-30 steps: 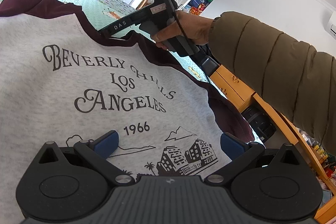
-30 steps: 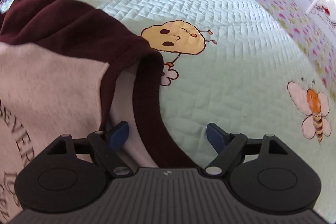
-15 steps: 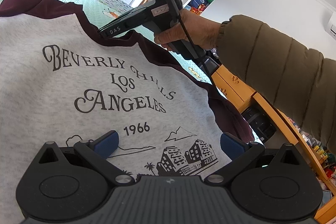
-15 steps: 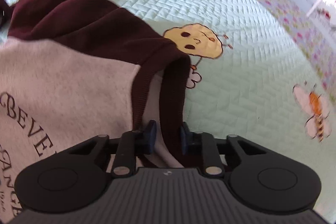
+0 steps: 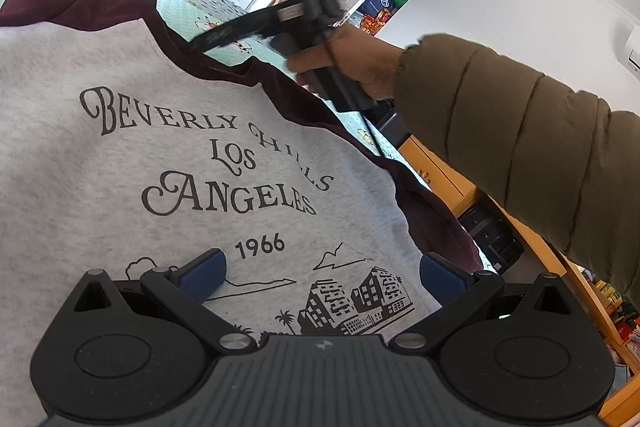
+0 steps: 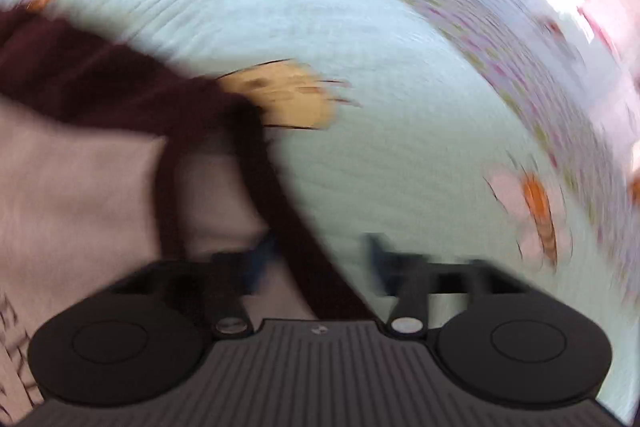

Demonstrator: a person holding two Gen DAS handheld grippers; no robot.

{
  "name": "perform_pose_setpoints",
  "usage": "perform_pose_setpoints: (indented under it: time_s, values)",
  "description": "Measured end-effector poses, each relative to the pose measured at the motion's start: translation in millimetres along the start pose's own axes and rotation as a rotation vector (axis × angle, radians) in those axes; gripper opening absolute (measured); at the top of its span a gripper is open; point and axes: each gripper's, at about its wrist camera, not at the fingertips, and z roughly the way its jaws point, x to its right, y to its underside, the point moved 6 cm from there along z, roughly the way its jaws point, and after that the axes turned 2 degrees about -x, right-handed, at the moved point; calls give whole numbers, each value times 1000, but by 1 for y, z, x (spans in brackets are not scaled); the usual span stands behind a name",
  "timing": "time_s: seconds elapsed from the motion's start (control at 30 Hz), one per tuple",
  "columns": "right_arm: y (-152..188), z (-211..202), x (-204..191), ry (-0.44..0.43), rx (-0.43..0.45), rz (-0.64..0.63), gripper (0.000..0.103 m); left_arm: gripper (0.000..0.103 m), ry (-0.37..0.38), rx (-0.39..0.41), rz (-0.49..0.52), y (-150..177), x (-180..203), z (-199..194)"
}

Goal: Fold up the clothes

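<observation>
Sweatshirt (image 5: 132,155), grey marl fleece body with maroon raglan sleeves and a black "Beverly Hills Los Angeles 1966" print, is lying face up on the pale green quilted bedspread (image 6: 400,131) with cartoon bees on it. Closest in, the left gripper (image 5: 322,271) hangs over the lower chest print with its blue pads spread wide and nothing between them, so it's not holding anything. Further up at the neckline, the right gripper (image 6: 320,255) has just been opening its jaws; the wrist view is badly smeared, but the pads stand apart with the maroon ribbed collar (image 6: 256,163) running between them and nothing pinched, so I'd call it let go. From the left camera you can see a hand (image 5: 360,67) in an olive puffer sleeve (image 5: 520,147) holding that gripper beside the collar. Handling-wise this looks like soft, floppy, fairly thick knit: light, not slippery, nothing to break, but it'll sag and bunch if you lift it from one point. I'd grab the doubled ribbing at the collar or a shoulder seam, and the hem with the other side.
</observation>
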Motion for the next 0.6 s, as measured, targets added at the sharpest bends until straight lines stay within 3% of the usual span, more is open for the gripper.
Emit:
perform_pose_setpoints:
  time_s: [0.17, 0.3, 0.33, 0.37, 0.4, 0.43, 0.5, 0.57, 0.6]
  values:
    - [8, -68, 51, -76, 292, 416, 74, 102, -1, 0, 1, 0, 0, 1]
    - [28, -62, 47, -363, 251, 617, 74, 102, -2, 0, 2, 0, 0, 1]
    - [34, -51, 45, -407, 208, 636, 74, 102, -1, 0, 1, 0, 0, 1]
    - [44, -34, 48, -353, 132, 639, 73, 102, -1, 0, 1, 0, 0, 1]
    - [56, -15, 54, -247, 39, 633, 48, 102, 0, 0, -1, 0, -1, 1]
    - [64, -7, 62, -142, 14, 626, 0, 102, 2, 1, -2, 0, -1, 1]
    - [72, -16, 79, -107, 111, 738, 2, 102, 4, 2, -3, 0, -2, 1]
    - [73, -38, 90, -126, 260, 813, 18, 102, 5, 2, -4, 0, -2, 0]
    - [72, -51, 92, -150, 335, 816, 31, 102, 5, 2, -4, 0, -2, 0]
